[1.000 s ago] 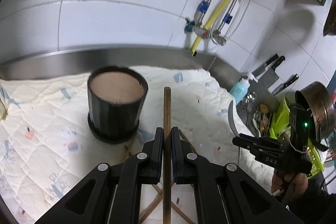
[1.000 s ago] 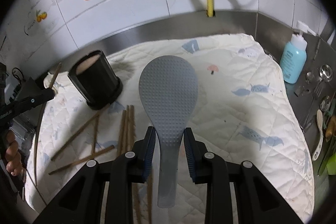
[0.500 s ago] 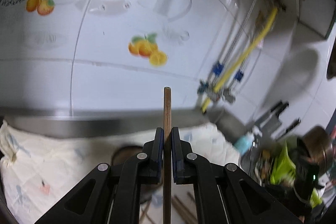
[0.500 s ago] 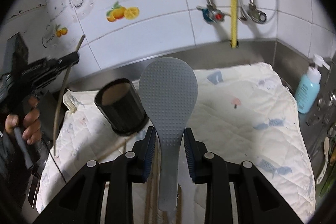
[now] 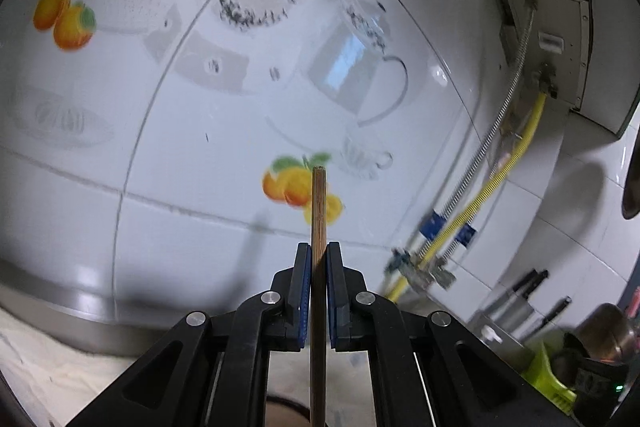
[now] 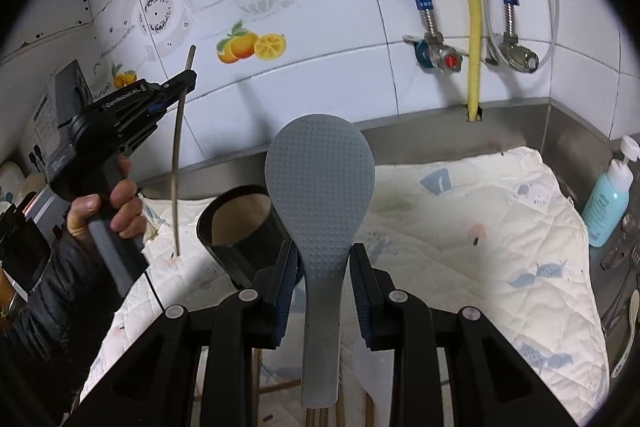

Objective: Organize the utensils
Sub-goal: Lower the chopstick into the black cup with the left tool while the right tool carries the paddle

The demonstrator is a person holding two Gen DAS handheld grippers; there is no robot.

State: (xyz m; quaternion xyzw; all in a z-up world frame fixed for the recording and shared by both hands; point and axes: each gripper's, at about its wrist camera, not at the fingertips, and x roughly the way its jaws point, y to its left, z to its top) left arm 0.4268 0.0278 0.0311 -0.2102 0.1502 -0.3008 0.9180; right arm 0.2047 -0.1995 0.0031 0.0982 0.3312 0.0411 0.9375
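My left gripper (image 5: 319, 259) is shut on a wooden chopstick (image 5: 319, 219) that points up at the tiled wall. From the right wrist view, the left gripper (image 6: 188, 81) is raised at the left in a person's hand (image 6: 116, 203). The chopstick (image 6: 176, 167) hangs down from it, left of the black holder cup (image 6: 240, 223), with its lower end above the cloth. My right gripper (image 6: 322, 263) is shut on the neck of a grey rice paddle (image 6: 320, 179). The paddle's blade stands up in front of the cup's right side.
A quilted white cloth (image 6: 480, 227) covers the counter, with loose chopsticks (image 6: 280, 385) on it below my right gripper. A blue pump bottle (image 6: 606, 203) and a spoon (image 6: 630, 327) are at the right edge. A yellow hose (image 6: 474, 27) and valves run down the back wall.
The left gripper rose and tipped upward with the chopstick, so the cup dropped out of its view. The right gripper lifted a little with the paddle, both grips unchanged.
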